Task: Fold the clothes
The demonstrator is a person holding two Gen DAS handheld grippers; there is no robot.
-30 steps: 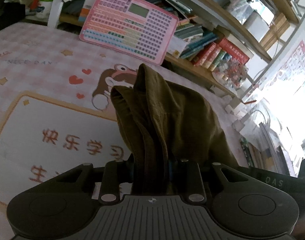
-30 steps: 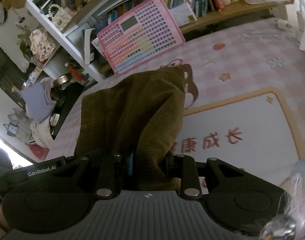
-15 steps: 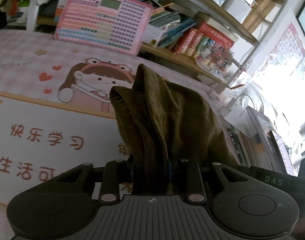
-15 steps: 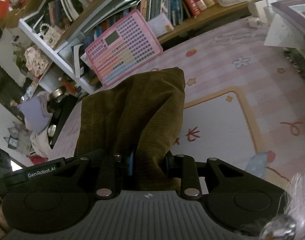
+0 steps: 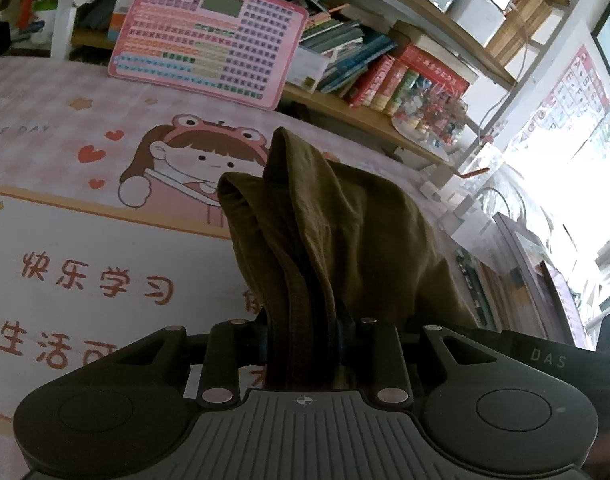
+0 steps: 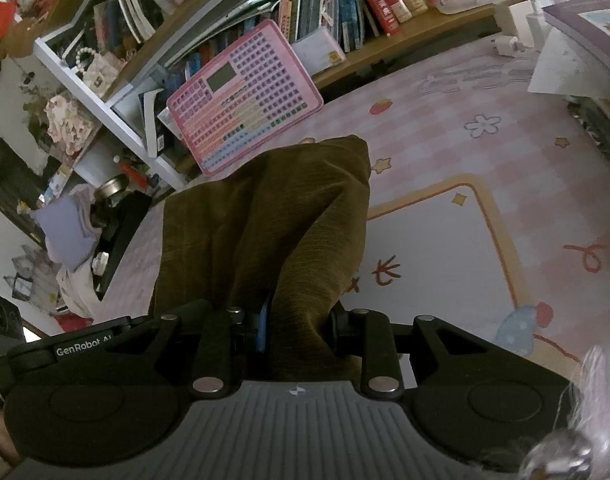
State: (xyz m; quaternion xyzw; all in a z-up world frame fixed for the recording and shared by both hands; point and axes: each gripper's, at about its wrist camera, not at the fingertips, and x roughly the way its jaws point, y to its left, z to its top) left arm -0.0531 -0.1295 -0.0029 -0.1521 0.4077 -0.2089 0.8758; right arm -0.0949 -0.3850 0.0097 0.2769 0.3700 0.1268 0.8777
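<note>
An olive-brown garment (image 5: 337,232) hangs bunched in the left wrist view, its folds gathered between the fingers of my left gripper (image 5: 303,340), which is shut on it. In the right wrist view the same olive-brown garment (image 6: 273,224) drapes forward over my right gripper (image 6: 297,328), also shut on the cloth. Both hold the garment up above a pink checked desk mat (image 5: 65,120) printed with a cartoon girl. The fingertips of both grippers are hidden by fabric.
A pink keyboard-style toy board (image 5: 209,36) leans against a bookshelf (image 5: 385,76) full of books at the back. The same toy board (image 6: 245,104) and desk mat (image 6: 445,128) show in the right wrist view. Stacked books and papers (image 6: 585,40) sit at the right edge.
Both grippers, still holding the garment, have shifted over the mat; more of the cartoon girl and the mat's right side shows now. The grip on the cloth is unchanged.
</note>
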